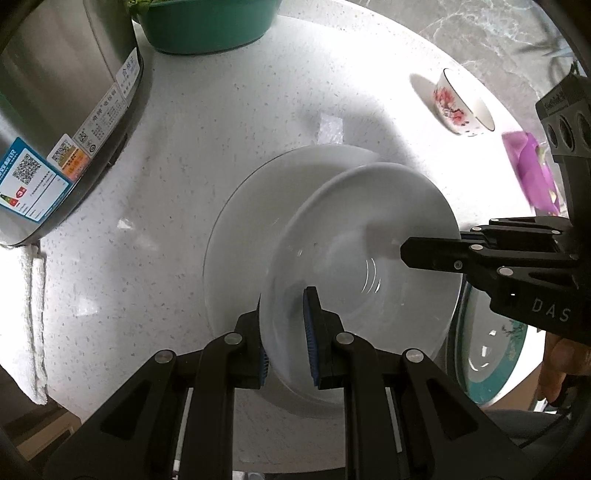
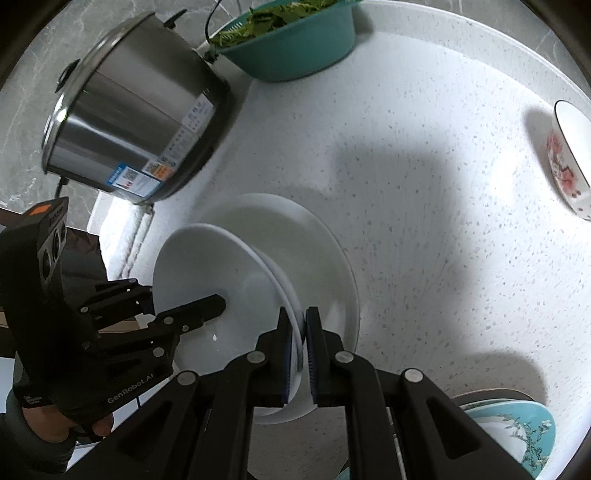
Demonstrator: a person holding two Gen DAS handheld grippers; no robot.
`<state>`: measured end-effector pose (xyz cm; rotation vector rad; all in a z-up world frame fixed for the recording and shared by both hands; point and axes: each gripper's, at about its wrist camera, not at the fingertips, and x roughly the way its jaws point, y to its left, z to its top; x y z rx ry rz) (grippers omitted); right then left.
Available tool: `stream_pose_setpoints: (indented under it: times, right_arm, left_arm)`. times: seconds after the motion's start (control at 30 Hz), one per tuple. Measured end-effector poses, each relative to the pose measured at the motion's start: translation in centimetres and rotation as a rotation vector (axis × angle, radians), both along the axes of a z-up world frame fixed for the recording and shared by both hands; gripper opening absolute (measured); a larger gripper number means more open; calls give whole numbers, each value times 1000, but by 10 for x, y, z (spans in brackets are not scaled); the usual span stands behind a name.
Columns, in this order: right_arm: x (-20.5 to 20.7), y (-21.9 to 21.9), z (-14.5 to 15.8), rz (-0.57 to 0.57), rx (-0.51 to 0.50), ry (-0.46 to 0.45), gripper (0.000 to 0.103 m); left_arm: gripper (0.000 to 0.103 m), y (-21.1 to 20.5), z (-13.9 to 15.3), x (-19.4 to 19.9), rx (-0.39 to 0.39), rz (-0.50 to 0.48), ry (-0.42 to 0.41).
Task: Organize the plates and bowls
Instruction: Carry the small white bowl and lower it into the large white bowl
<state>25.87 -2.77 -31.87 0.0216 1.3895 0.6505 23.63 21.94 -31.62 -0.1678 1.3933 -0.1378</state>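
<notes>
Over speckled stone counter [image 1: 221,155], both hand-held grippers [image 1: 286,332] [image 2: 300,350] pinching glossy round white bowl [image 1: 354,258], above flat plate [image 1: 236,229].

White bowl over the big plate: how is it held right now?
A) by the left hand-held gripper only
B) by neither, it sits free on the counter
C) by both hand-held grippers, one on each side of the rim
C: the left hand-held gripper and the right hand-held gripper each pinch the white bowl at its rim, tilted above the white plate.

White plate [image 1: 236,236], red-flowered bowl [image 1: 461,107], teal basin [image 1: 207,26], speckled counter [image 1: 221,122].
</notes>
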Motion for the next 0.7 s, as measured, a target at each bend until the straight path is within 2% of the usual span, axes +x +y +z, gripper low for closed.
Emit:
stream_pose_setpoints:
  times: [0.2, 0.37, 0.53, 0.63, 0.7]
  right_arm:
    - [1, 10, -9, 3, -29, -9, 10]
    - [1, 14, -12, 10, -35, -16, 9]
    - [3, 16, -14, 9, -33, -17, 6]
    - [4, 16, -13, 14, -34, -25, 6]
    - [5, 16, -13, 14, -31, -25, 5]
  left_arm:
    - [14, -6, -11, 5, 20, 7, -3]
    - [16, -5, -7, 10, 21, 26, -20]
    - [26, -3, -4, 10, -30, 31, -32]
    - [45, -6, -1, 9, -83, 19, -39]
    - [64, -12, 2, 7, -107, 2, -52]
